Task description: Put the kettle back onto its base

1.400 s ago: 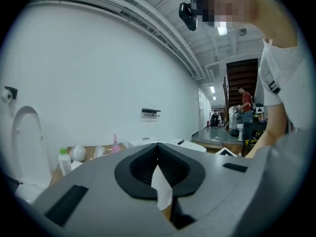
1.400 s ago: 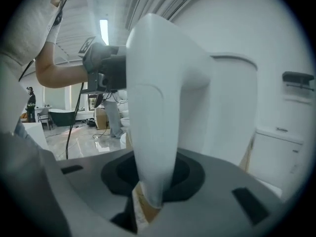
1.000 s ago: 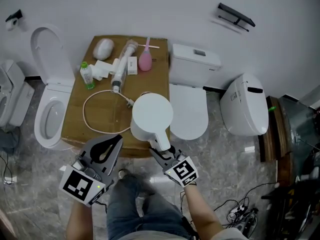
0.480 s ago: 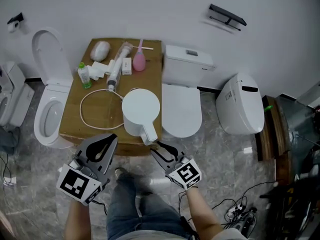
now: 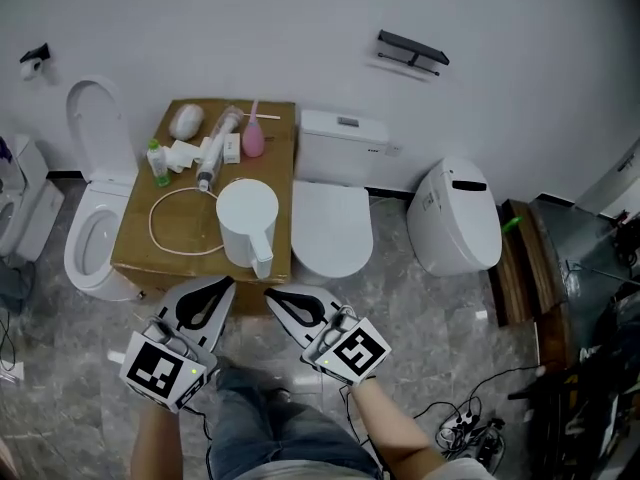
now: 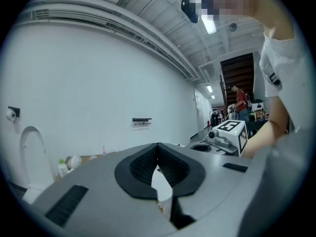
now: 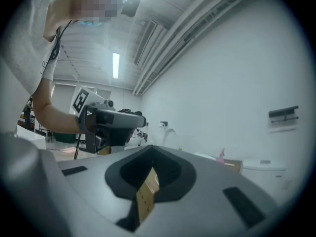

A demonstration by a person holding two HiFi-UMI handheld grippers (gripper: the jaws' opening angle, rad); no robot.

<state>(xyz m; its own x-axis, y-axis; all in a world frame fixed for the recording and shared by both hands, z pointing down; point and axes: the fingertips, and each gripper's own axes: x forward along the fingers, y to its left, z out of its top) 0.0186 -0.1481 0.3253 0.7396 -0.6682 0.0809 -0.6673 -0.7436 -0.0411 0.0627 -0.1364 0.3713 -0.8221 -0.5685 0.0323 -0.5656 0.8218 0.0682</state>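
The white kettle (image 5: 247, 223) stands upright on the brown cardboard box (image 5: 135, 258), handle toward me, with a white cable loop (image 5: 165, 236) beside it. Its base is hidden beneath it. My right gripper (image 5: 268, 293) is shut and empty, drawn back a little short of the handle. My left gripper (image 5: 228, 284) hovers at the box's near edge, also shut with nothing in it. In the left gripper view the jaw tips (image 6: 158, 144) meet; in the right gripper view the tips (image 7: 150, 147) meet too.
An open toilet (image 5: 92, 238) stands left of the box and a closed one (image 5: 330, 230) right of it. A further white unit (image 5: 457, 218) sits at the right. A green-capped bottle (image 5: 156, 163), a pink syringe bulb (image 5: 253, 140) and several small items lie at the box's back. Floor cables (image 5: 465, 433) are at lower right.
The right gripper let go of the kettle's handle, pulled back toward me and shut. The kettle now stands free on the box. The left gripper also drew back slightly.
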